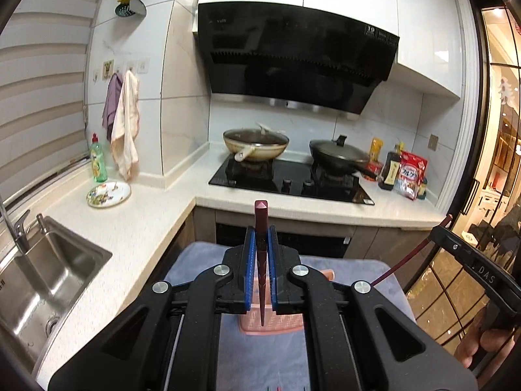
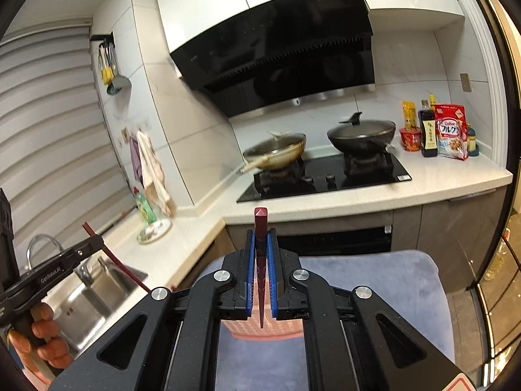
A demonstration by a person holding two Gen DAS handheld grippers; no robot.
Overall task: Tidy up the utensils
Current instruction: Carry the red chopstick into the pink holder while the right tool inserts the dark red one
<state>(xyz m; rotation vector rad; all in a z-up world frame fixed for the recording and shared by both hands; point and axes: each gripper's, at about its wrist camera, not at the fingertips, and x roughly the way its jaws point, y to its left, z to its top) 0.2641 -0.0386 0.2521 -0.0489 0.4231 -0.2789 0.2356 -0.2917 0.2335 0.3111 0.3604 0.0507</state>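
Observation:
My left gripper [image 1: 261, 239] is shut on a dark red chopstick [image 1: 261, 224] that points up and away, its thin tip hanging over a pink basket [image 1: 270, 327]. My right gripper [image 2: 261, 239] is shut on a second dark red chopstick [image 2: 261, 228] held the same way, above the pink basket [image 2: 263, 327]. Both are raised over a grey-blue towel [image 2: 374, 286]. The right gripper with its chopstick shows at the right edge of the left wrist view [image 1: 439, 228]. The left gripper shows at the left of the right wrist view [image 2: 94, 241].
A white L-shaped counter [image 1: 136, 228] holds a steel sink [image 1: 55, 270], a patterned plate [image 1: 109, 194] and a green soap bottle [image 1: 97, 159]. Two pans [image 1: 255, 145] sit on a black hob [image 1: 289, 179]. Bottles and food packs [image 2: 449, 130] stand beside it.

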